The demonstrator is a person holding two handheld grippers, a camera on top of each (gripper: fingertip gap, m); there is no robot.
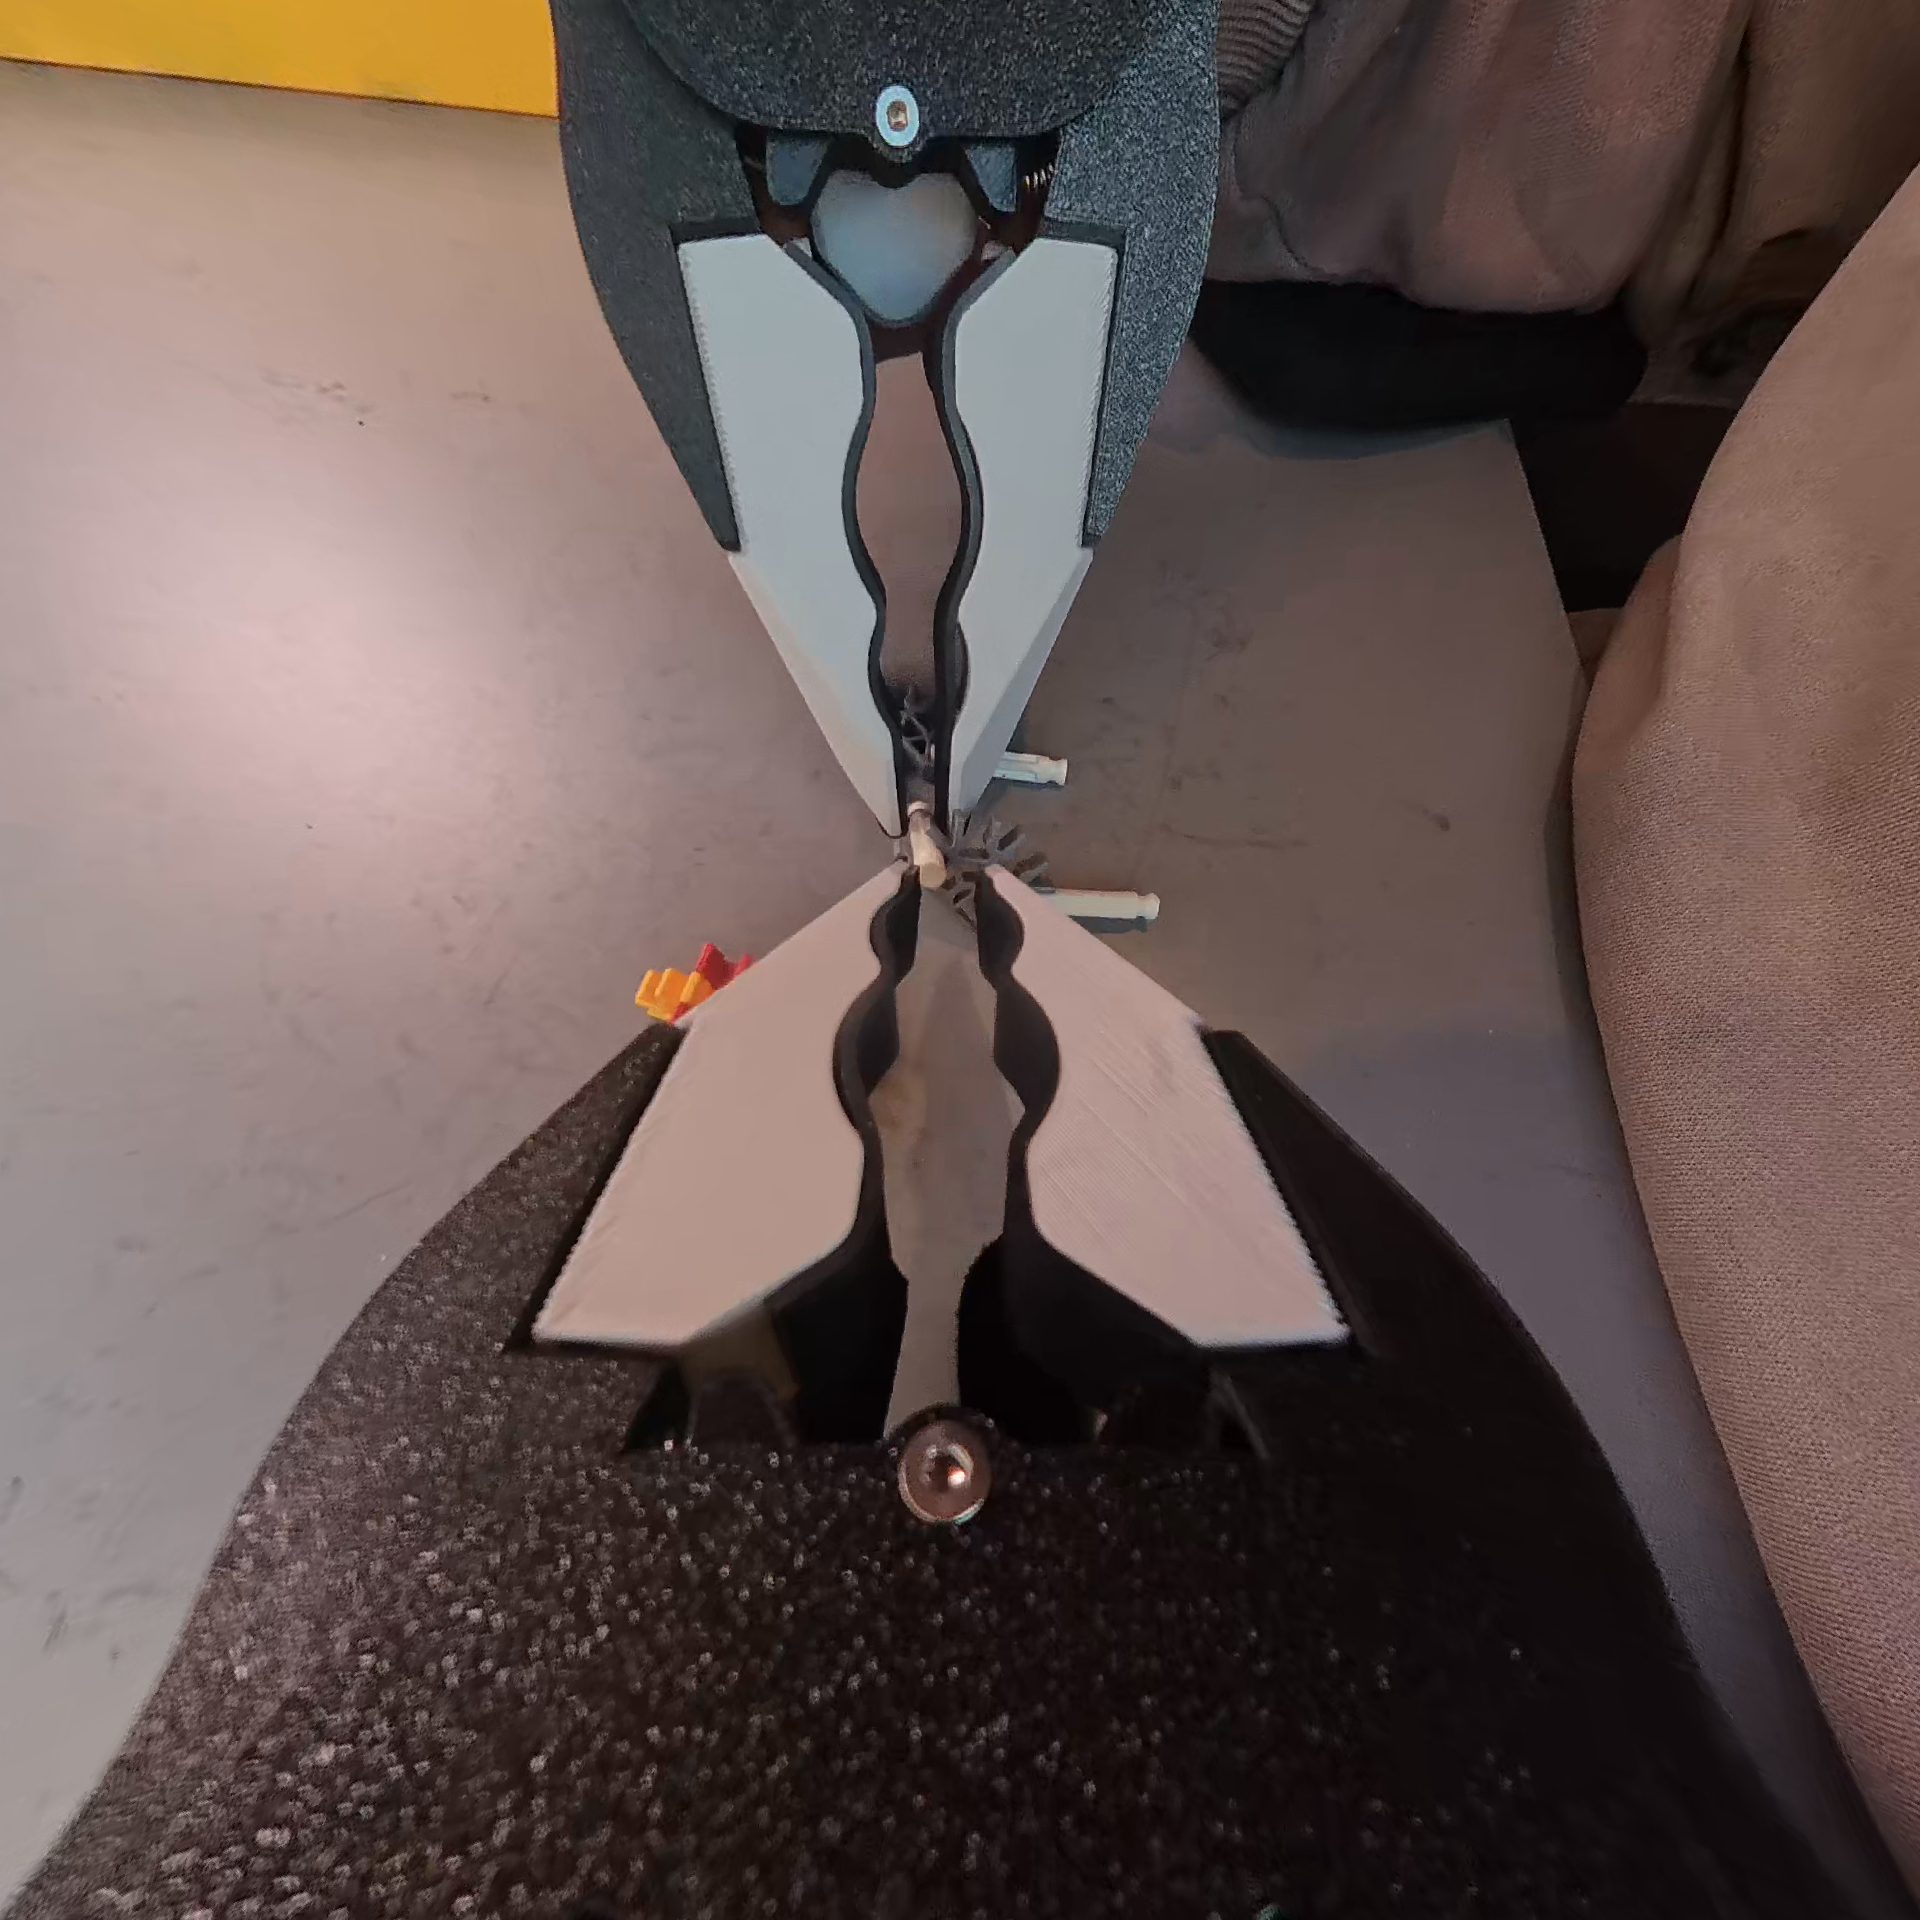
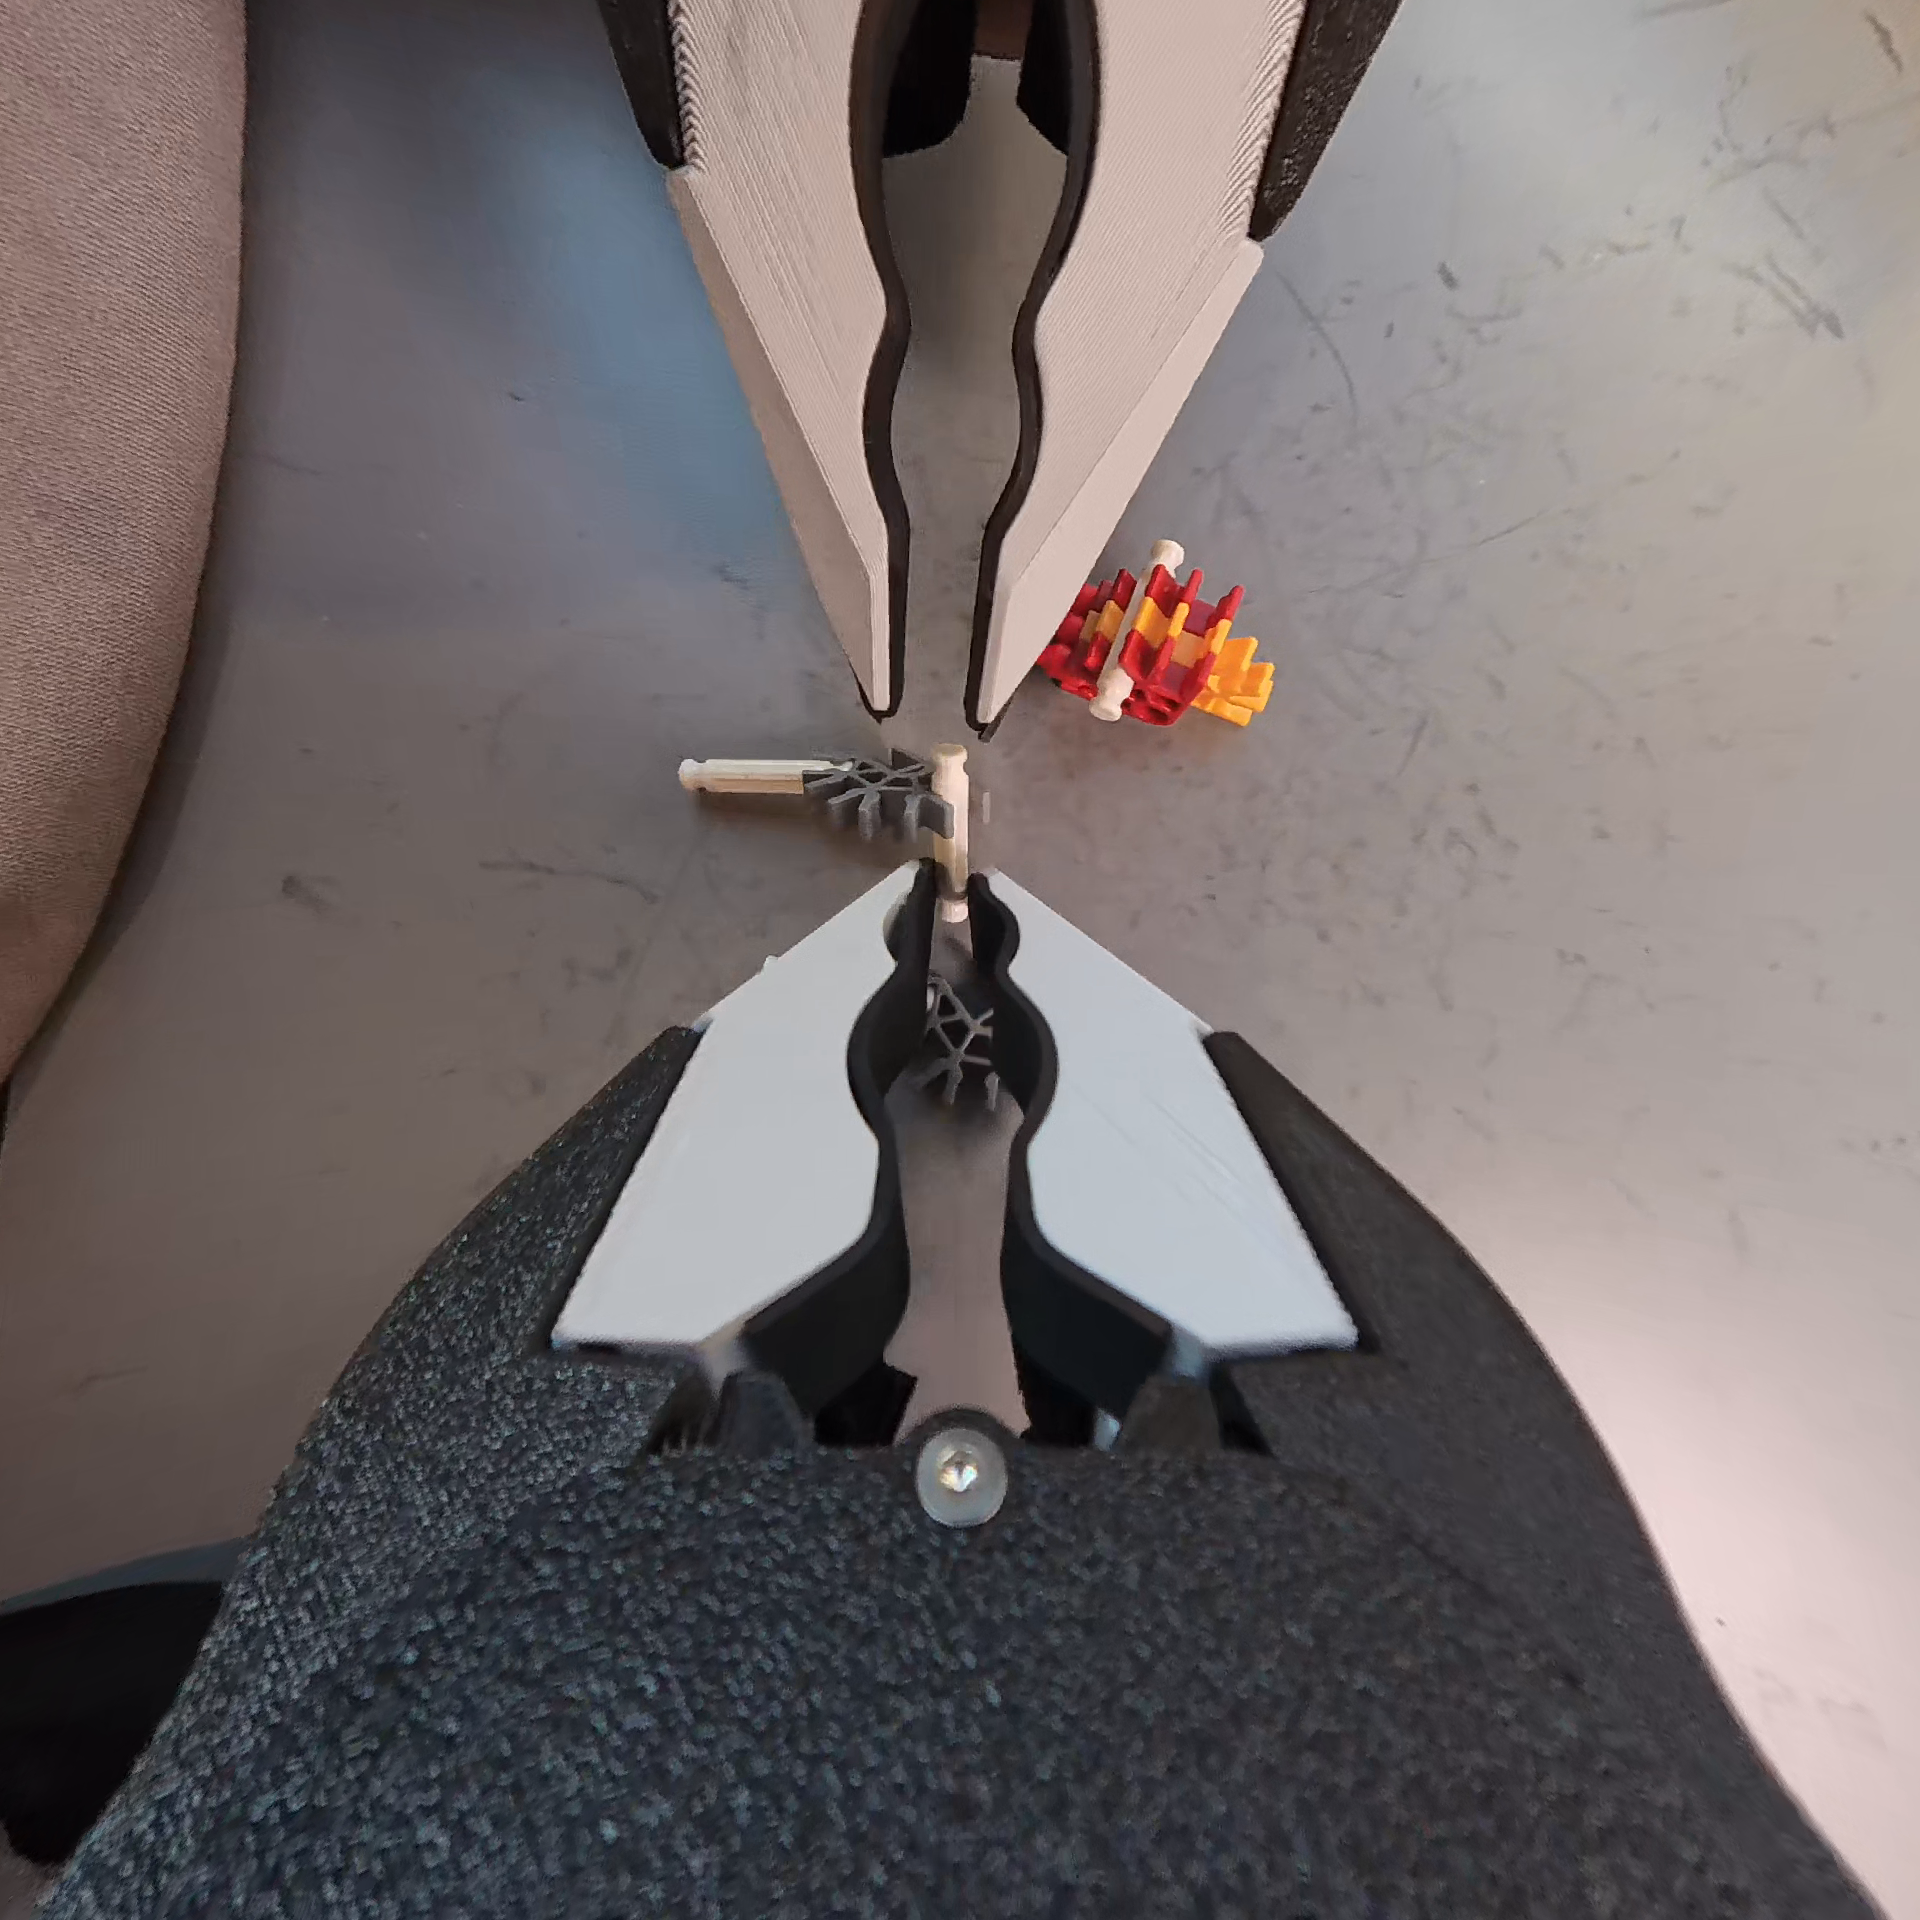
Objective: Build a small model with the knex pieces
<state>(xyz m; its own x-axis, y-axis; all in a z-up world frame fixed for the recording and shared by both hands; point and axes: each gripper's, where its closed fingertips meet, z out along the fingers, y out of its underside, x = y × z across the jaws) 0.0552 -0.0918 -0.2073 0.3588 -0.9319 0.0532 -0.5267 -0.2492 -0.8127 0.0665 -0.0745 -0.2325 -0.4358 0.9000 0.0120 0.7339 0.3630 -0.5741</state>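
Observation:
My right gripper (image 2: 945, 883) is shut on a short white rod (image 2: 951, 821). A grey snowflake connector (image 2: 961, 1039) sits between its jaws behind the tips. A grey fan connector (image 2: 883, 795) clips to the side of that rod and carries another white rod (image 2: 743, 777) pointing left. My left gripper (image 2: 932, 719) faces it tip to tip, its jaws a narrow gap apart and empty, just short of the rod's end. In the left wrist view my left gripper (image 1: 943, 883) meets the right gripper (image 1: 920, 821) at the rod (image 1: 925, 854) and fan connector (image 1: 997, 842).
A small pile of red, orange and yellow connectors (image 2: 1153, 644) with a white rod lies on the grey table (image 2: 1558, 520) beside the left gripper; it also shows in the left wrist view (image 1: 691, 982). Beige fabric (image 1: 1766, 935) borders the table. A yellow strip (image 1: 281, 42) lies far off. My two grippers' fingertips are within a few centimetres of each other.

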